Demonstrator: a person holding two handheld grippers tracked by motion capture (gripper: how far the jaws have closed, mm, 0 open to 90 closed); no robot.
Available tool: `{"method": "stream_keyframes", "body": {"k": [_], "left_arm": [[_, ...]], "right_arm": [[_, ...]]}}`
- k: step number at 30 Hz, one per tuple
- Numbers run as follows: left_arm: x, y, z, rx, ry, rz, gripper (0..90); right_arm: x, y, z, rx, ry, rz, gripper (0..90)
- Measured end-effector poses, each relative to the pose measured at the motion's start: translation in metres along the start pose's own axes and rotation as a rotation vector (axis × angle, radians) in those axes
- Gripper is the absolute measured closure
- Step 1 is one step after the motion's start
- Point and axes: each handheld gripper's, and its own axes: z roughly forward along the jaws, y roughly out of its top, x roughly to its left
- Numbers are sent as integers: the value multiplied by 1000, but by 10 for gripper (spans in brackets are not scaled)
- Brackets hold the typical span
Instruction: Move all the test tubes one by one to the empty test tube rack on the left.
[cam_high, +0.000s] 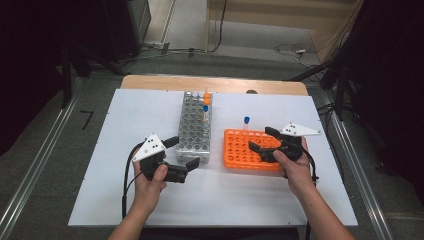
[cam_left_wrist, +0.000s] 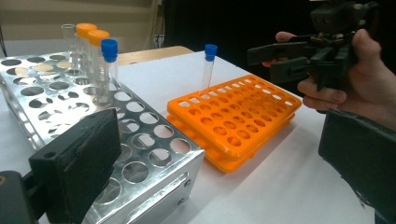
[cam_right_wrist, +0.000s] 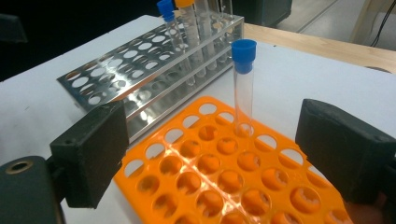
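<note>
A shiny metal tube rack (cam_high: 195, 127) stands mid-table, with two orange-capped tubes (cam_high: 207, 97) and a blue-capped tube (cam_high: 205, 109) at its far end. To its right lies an orange rack (cam_high: 250, 150) with one blue-capped tube (cam_high: 246, 122) upright in its far edge row. My left gripper (cam_high: 182, 154) is open at the metal rack's near corner (cam_left_wrist: 154, 144), holding nothing. My right gripper (cam_high: 264, 140) hovers open over the orange rack (cam_right_wrist: 224, 177), its jaws pointing at the blue-capped tube (cam_right_wrist: 243, 84) but apart from it.
The racks sit on a white board (cam_high: 125, 150) over a wooden table (cam_high: 150, 82). Bare white surface lies left of the metal rack and in front of both racks. Cables trail on the floor beyond the table.
</note>
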Motion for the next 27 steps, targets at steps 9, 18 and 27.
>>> {"method": "stream_keyframes", "body": {"k": [9,18,27], "left_arm": [[2,-2,0,-1,1,-10,0],[1,-2,1,3,0,-11,0],[1,-2,2,2,-2,-14,0]], "right_arm": [[-8,4,31,39,-71,63,230],[-9,8,53,85,-121,86,452],[-10,12,68,173,-168,106,651]]}}
